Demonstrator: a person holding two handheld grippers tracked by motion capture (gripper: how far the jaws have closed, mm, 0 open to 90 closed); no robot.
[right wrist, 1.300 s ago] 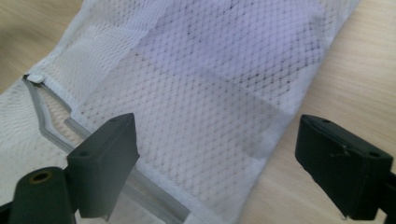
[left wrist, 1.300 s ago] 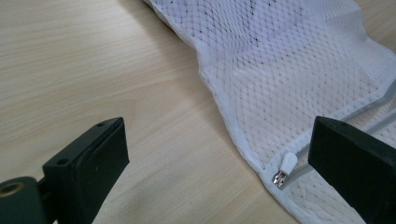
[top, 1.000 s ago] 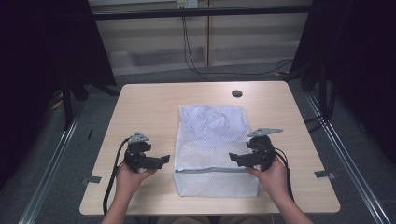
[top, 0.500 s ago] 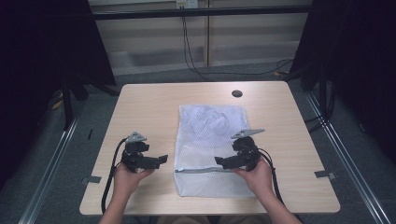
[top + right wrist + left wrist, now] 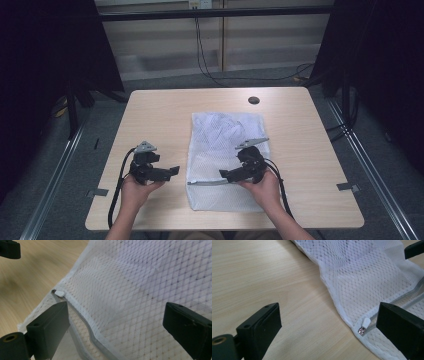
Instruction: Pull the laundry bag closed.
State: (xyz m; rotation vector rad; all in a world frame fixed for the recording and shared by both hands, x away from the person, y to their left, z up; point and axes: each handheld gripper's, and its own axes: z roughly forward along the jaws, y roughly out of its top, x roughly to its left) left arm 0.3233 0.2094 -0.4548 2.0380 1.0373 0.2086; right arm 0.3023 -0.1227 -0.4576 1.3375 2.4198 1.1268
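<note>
A: What has just changed?

B: The right gripper (image 5: pixel 226 174) has moved in from the right edge of the white mesh laundry bag (image 5: pixel 225 145) and now hangs over the bag itself, close to its zipper. The left gripper (image 5: pixel 171 171) has stayed where it was, on the bare wooden table (image 5: pixel 150 110) just left of the bag.

A: What does that suggest?

B: It looks like both grippers are closing in on the zipper end, perhaps to hold the bag and work the zip.

A: Where is the bag relative to the jaws?

B: It lies flat in the middle of the table, with pale clothing inside. In the left gripper view, the small white zipper pull (image 5: pixel 365 324) sits at the bag's near corner, just beside the right-hand jaw. In the right gripper view, the same pull (image 5: pixel 59 293) lies just above the left-hand jaw, mesh spreading between both jaws.

A: Are the jaws gripping anything?

B: No. Both pairs are spread wide, holding nothing.
</note>
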